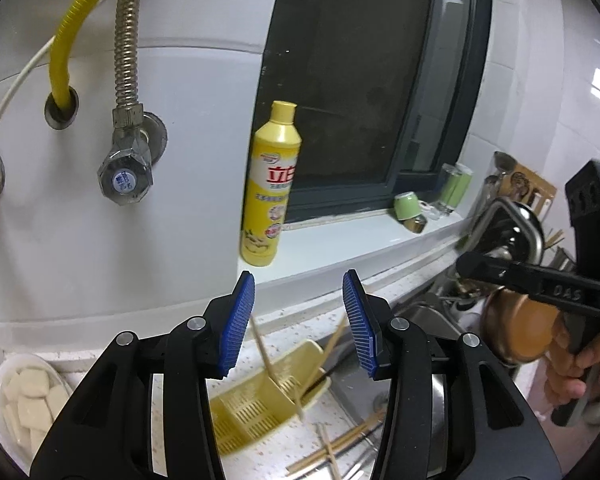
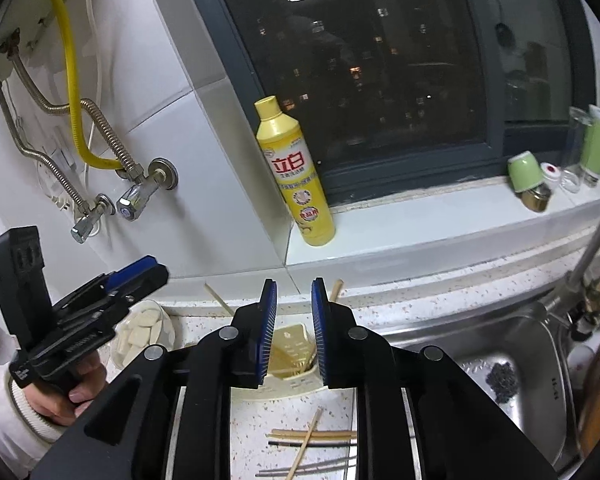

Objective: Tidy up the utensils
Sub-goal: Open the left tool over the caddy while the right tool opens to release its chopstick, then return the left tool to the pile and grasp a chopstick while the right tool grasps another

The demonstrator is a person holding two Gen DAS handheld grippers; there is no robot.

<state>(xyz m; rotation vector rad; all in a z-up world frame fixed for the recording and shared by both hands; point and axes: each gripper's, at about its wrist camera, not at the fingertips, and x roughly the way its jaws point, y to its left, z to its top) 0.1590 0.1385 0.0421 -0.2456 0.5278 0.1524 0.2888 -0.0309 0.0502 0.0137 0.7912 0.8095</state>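
Below both parted hand-held grippers [image 1: 299, 322] [image 2: 294, 330], chopsticks [image 2: 312, 436] litter the counter [image 2: 440, 304].

On the window ledge [image 2: 440, 216] we see a tall yellow detergent bottle [image 2: 296, 176] standing upright against the dark window [image 2: 360, 60]. Further along the ledge sits an upturned green cup [image 2: 525, 174], with a clear glass [image 2: 576, 152] and a green tumbler [image 2: 598, 146] just beside it. On the white tiled wall [image 2: 204, 184] we find a yellow hose [image 1: 66, 40], braided metal hoses [image 1: 126, 32] and a valve [image 1: 126, 174]. At the left of the speckled tabletop [image 2: 440, 300] rests a plate of white pieces [image 1: 28, 396]. To the right lies the steel sink [image 2: 512, 364], with a dark scourer [image 2: 502, 380] inside.
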